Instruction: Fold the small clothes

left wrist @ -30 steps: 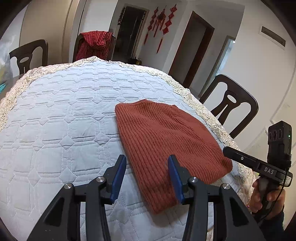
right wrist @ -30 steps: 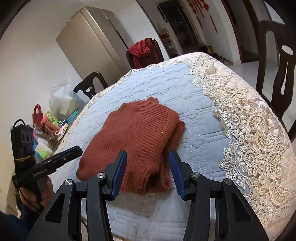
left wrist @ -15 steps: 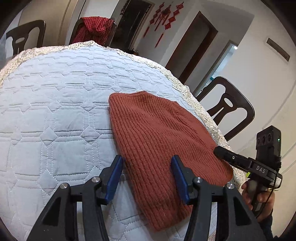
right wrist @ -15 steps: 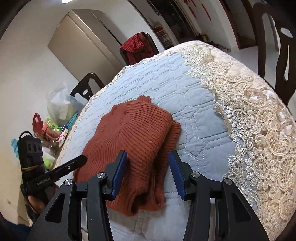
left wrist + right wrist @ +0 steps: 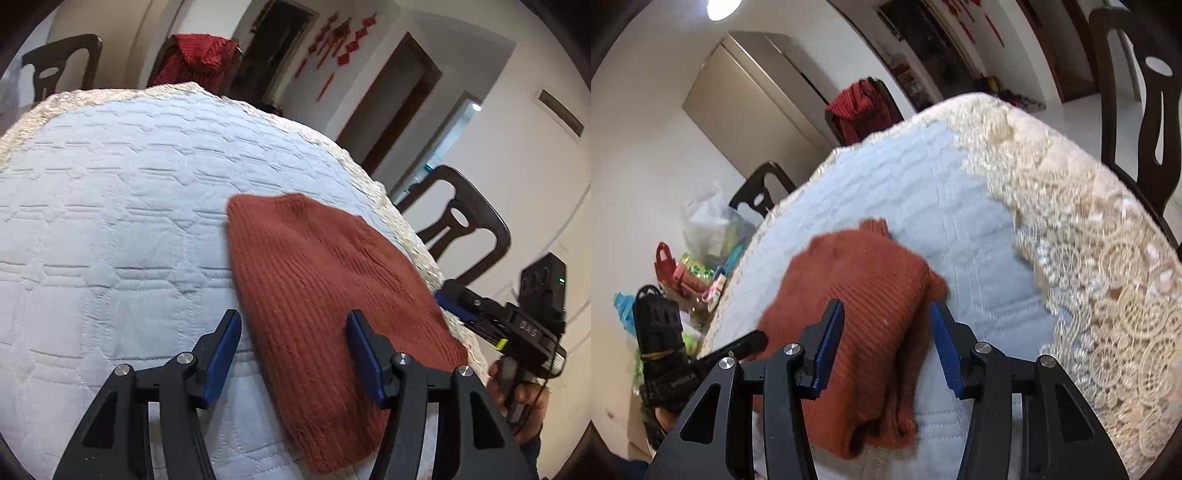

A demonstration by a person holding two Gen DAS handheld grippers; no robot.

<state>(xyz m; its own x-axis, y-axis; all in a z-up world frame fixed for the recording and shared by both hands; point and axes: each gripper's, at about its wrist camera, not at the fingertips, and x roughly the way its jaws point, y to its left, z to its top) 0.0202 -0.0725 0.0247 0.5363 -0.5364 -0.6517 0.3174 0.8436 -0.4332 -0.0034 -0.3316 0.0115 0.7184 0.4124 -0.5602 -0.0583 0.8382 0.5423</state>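
We are seeing the left claw (image 5: 291, 350) opening and the right claw (image 5: 886, 332) parted, both empty, over the folded sweater (image 5: 325, 295) near the desk (image 5: 110, 221) edge.

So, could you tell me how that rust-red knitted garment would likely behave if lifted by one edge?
The knitted garment would probably droop limply: its stacked layers already sag and curl. The ribbed knit looks grippy, so it would likely drag on the quilted cloth rather than slide.

- The left claw (image 5: 291, 354) opens wider than a second ago and sits nearer the sweater (image 5: 332, 295), whose left edge lies between its pads, untouched.
- The right claw (image 5: 886, 339) also frames the sweater closer.
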